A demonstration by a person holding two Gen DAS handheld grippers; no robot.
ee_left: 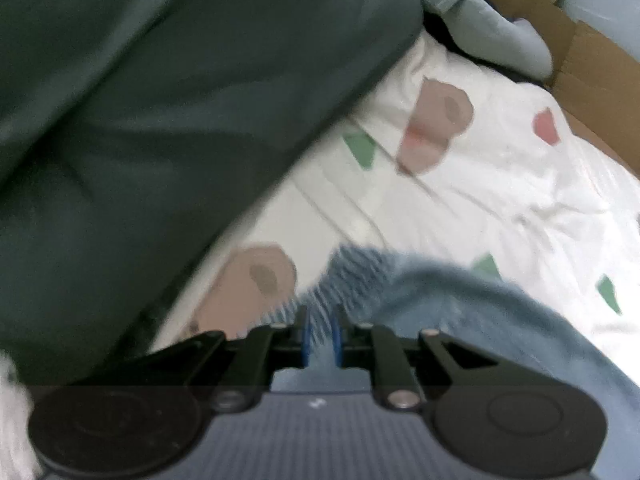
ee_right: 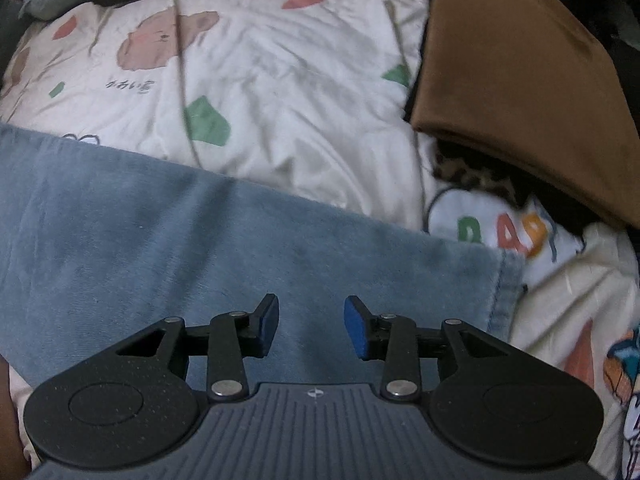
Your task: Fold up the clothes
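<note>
Jeans of pale blue denim lie spread on the bed's printed white sheet, hem toward the brown cushion at the bed's edge. Left claw is clenched on a blurred fold of the denim beside a dark green garment. Right claw is released, hovering over the jeans.

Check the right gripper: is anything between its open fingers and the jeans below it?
Nothing visible. The right gripper hangs open directly over bare denim of the jeans, near the hem. The brown cushion lies off to the side. The left gripper is shut on the jeans' frayed edge.
</note>
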